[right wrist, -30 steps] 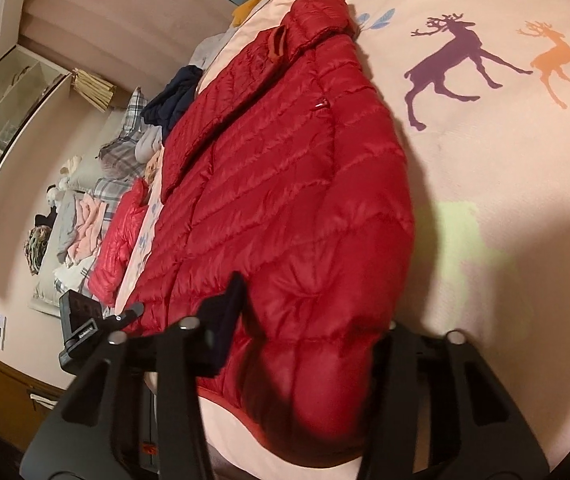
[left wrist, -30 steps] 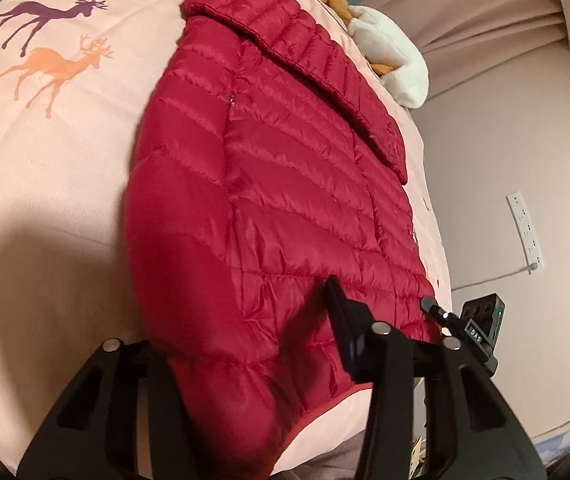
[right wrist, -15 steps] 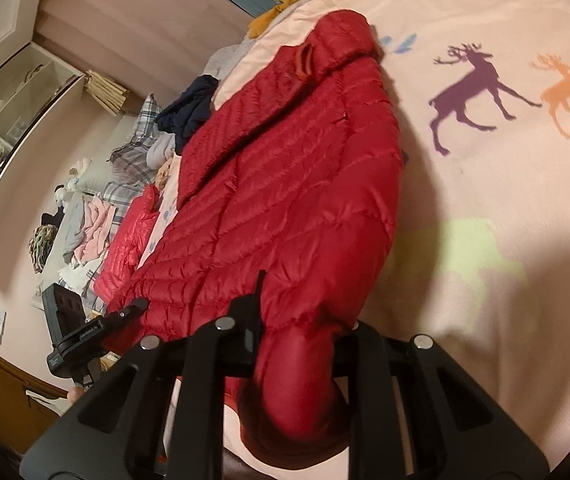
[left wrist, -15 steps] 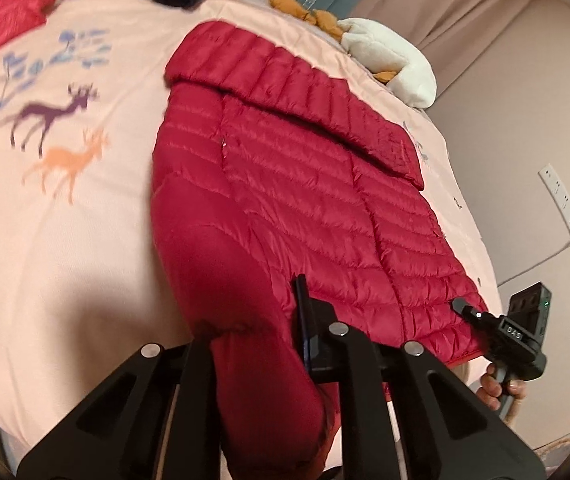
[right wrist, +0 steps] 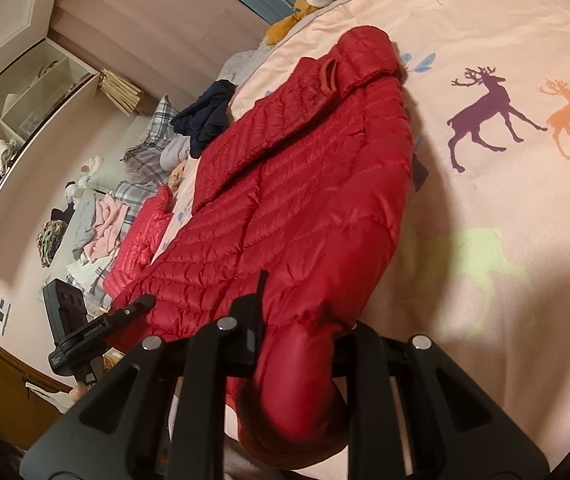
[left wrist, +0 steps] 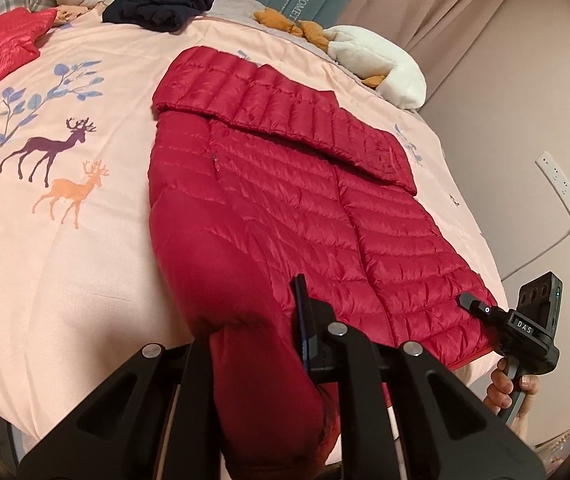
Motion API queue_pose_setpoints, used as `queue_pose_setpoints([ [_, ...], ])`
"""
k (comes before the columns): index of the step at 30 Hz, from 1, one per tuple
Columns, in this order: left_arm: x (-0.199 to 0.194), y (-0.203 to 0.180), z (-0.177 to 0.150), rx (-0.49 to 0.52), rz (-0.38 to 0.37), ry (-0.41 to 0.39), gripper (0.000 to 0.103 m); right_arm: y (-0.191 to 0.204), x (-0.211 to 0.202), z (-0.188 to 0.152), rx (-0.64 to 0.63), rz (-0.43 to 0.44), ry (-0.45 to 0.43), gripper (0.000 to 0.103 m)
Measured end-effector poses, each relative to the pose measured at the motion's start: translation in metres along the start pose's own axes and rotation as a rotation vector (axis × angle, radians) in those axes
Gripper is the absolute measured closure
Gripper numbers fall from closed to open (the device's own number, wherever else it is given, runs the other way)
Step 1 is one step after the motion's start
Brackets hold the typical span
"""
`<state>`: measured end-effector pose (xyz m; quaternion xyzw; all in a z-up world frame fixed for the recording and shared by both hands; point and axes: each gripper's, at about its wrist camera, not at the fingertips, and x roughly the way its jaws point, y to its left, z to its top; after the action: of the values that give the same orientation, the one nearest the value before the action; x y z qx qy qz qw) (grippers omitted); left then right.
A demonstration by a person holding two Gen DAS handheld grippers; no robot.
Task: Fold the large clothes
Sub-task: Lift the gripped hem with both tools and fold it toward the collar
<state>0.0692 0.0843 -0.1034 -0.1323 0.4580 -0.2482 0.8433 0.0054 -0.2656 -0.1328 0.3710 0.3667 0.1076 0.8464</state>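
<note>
A red quilted down jacket (left wrist: 285, 208) lies spread on the pink bed, collar toward the far end; it also shows in the right wrist view (right wrist: 305, 184). My left gripper (left wrist: 253, 340) is shut on one near corner of the jacket hem and holds it lifted off the bed. My right gripper (right wrist: 301, 328) is shut on the other near corner of the hem, also raised. The right gripper shows in the left wrist view (left wrist: 525, 328) at the jacket's right edge, and the left gripper shows in the right wrist view (right wrist: 97, 328) at the left.
The pink bedspread (left wrist: 65, 240) has deer prints. A second red jacket (left wrist: 1, 48), a dark navy garment (left wrist: 161, 4) and a white plush toy (left wrist: 381, 60) lie at the far end. Piled clothes (right wrist: 97, 220) and shelves (right wrist: 13, 120) stand left. A wall socket (left wrist: 561, 188) is at right.
Both grippers have closed on the jacket's near corners and pulled up and back. More of the bed and the far end has come into view.
</note>
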Motion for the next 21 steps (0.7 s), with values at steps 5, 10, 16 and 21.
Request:
queue_pose_setpoints([
  [5,-0.006,-0.005,0.002,0.021,-0.003,-0.011,0.09,0.006,-0.009,0.001,-0.024,0.025,-0.007,0.087],
  [10,-0.013,-0.01,0.005,0.049,-0.005,-0.022,0.09,0.011,-0.019,0.005,-0.05,0.054,-0.017,0.087],
  [16,-0.025,-0.018,0.008,0.082,-0.008,-0.043,0.09,0.021,-0.03,0.006,-0.096,0.081,-0.022,0.087],
  [21,-0.033,-0.023,0.008,0.109,-0.018,-0.055,0.09,0.03,-0.041,0.008,-0.132,0.098,-0.02,0.087],
])
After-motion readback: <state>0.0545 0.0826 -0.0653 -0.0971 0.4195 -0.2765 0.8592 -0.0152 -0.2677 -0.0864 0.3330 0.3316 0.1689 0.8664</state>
